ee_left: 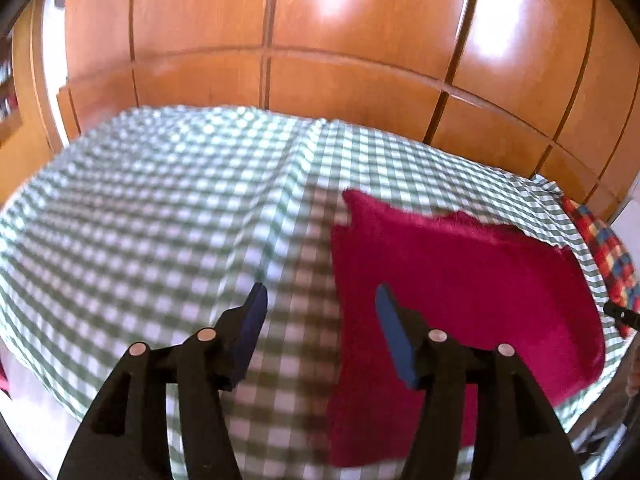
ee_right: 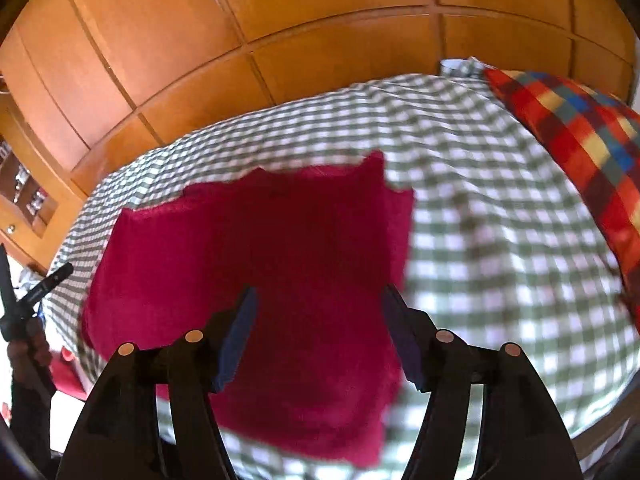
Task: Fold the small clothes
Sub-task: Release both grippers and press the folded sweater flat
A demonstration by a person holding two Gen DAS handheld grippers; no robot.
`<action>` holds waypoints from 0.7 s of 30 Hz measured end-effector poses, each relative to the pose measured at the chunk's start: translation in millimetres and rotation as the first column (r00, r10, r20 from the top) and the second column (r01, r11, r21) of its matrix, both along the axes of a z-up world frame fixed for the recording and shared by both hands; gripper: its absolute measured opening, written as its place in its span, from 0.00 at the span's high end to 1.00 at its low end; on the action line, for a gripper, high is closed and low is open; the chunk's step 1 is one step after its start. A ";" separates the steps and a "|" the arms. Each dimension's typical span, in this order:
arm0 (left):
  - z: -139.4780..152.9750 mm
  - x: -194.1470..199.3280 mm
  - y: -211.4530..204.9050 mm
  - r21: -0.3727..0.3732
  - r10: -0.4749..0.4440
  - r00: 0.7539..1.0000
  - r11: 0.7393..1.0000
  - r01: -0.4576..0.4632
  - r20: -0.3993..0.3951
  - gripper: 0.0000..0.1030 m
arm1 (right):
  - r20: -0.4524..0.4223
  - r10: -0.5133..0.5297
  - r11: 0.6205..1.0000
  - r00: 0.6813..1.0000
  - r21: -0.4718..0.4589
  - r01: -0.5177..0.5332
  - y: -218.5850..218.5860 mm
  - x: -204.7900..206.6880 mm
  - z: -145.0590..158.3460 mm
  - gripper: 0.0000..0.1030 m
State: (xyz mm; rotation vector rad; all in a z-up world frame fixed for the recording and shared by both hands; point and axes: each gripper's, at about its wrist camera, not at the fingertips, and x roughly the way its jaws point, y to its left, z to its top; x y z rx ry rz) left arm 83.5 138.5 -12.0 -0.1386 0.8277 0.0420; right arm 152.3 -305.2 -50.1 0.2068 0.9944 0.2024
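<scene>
A crimson fuzzy garment (ee_left: 460, 292) lies spread on the green-and-white checked cloth (ee_left: 160, 216), to the right in the left wrist view and at centre left in the right wrist view (ee_right: 280, 248). My left gripper (ee_left: 320, 296) is open and empty, hovering above the garment's left edge. My right gripper (ee_right: 318, 300) is open and empty, hovering above the garment's right part. The left gripper also shows at the left edge of the right wrist view (ee_right: 36, 292).
A wooden panelled wardrobe (ee_left: 320, 40) stands behind the table. A multicoloured checked cushion (ee_right: 580, 152) lies at the right end of the cloth (ee_right: 500, 240). Shelves with small items (ee_right: 24, 196) are at far left.
</scene>
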 end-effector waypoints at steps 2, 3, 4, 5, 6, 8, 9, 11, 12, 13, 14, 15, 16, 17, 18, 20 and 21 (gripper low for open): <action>5.6 5.3 -8.5 0.023 -0.017 1.000 1.000 0.016 0.020 0.40 | 0.005 0.002 1.000 1.000 -0.024 -0.002 10.7 12.0 -2.1 0.34; 7.4 6.2 -12.4 0.038 -0.022 0.999 0.999 0.021 0.026 0.38 | 0.007 0.003 1.000 1.000 -0.026 -0.003 15.4 17.6 -3.4 0.32; 9.2 7.3 -16.2 0.058 -0.025 0.999 0.998 0.023 0.032 0.38 | 0.009 0.002 1.000 1.000 -0.026 -0.002 18.9 23.7 -4.3 0.32; 9.5 9.6 -19.2 0.076 -0.030 0.999 0.997 0.027 0.035 0.37 | 0.010 -0.001 1.000 1.000 -0.028 0.001 23.4 29.5 -5.5 0.32; 9.0 12.8 -23.7 0.093 -0.037 0.999 0.995 0.033 0.035 0.37 | 0.013 -0.003 0.999 1.000 -0.034 0.003 26.0 36.5 -6.3 0.32; 9.0 15.3 -26.2 0.103 -0.044 0.998 0.994 0.041 0.033 0.36 | 0.021 -0.003 0.999 1.000 -0.047 0.004 30.1 46.1 -7.2 0.32; 7.9 17.8 -26.7 0.105 -0.047 0.999 0.993 0.044 0.028 0.36 | 0.022 -0.006 0.999 1.000 -0.053 0.007 29.8 49.8 -8.3 0.32; 6.0 21.6 -26.5 0.110 -0.044 0.999 0.993 0.042 0.019 0.36 | 0.020 -0.016 0.997 1.000 -0.071 0.017 29.3 59.1 -11.2 0.32; 5.1 24.2 -25.7 0.111 -0.043 0.999 0.993 0.041 0.014 0.36 | 0.019 -0.020 0.997 1.000 -0.077 0.021 28.6 62.0 -12.8 0.32; 4.2 26.1 -25.3 0.111 -0.041 0.999 0.993 0.040 0.010 0.36 | 0.016 -0.026 0.996 1.000 -0.085 0.027 27.5 65.0 -15.0 0.32; 3.4 27.8 -25.0 0.112 -0.038 0.999 0.993 0.038 0.005 0.36 | 0.012 -0.033 0.995 0.999 -0.093 0.034 26.0 68.0 -17.7 0.32; 1.8 30.5 -24.1 0.113 -0.037 0.999 0.993 0.036 -0.001 0.36 | 0.007 -0.041 0.994 0.999 -0.097 0.041 24.7 70.7 -20.3 0.32; 0.4 32.7 -23.7 0.116 -0.035 0.999 0.993 0.036 -0.006 0.36 | 0.003 -0.048 0.994 0.999 -0.097 0.048 23.0 72.6 -22.7 0.32; -0.9 34.6 -23.3 0.119 -0.034 0.999 0.992 0.035 -0.010 0.36 | -0.002 -0.057 0.994 0.998 -0.094 0.057 20.4 74.4 -25.7 0.32; -2.4 36.9 -22.6 0.123 -0.031 0.999 0.992 0.033 -0.014 0.36 | -0.005 -0.065 0.994 0.998 -0.093 0.064 18.4 76.0 -28.1 0.32; -6.0 42.2 -20.7 0.126 -0.030 0.999 0.992 0.033 -0.026 0.36 | -0.006 -0.075 0.993 0.997 -0.091 0.074 16.4 77.9 -30.9 0.32; -8.6 45.2 -19.6 0.122 -0.029 0.999 0.992 0.033 -0.034 0.36 | -0.007 -0.078 0.993 0.997 -0.090 0.077 15.6 78.8 -31.8 0.32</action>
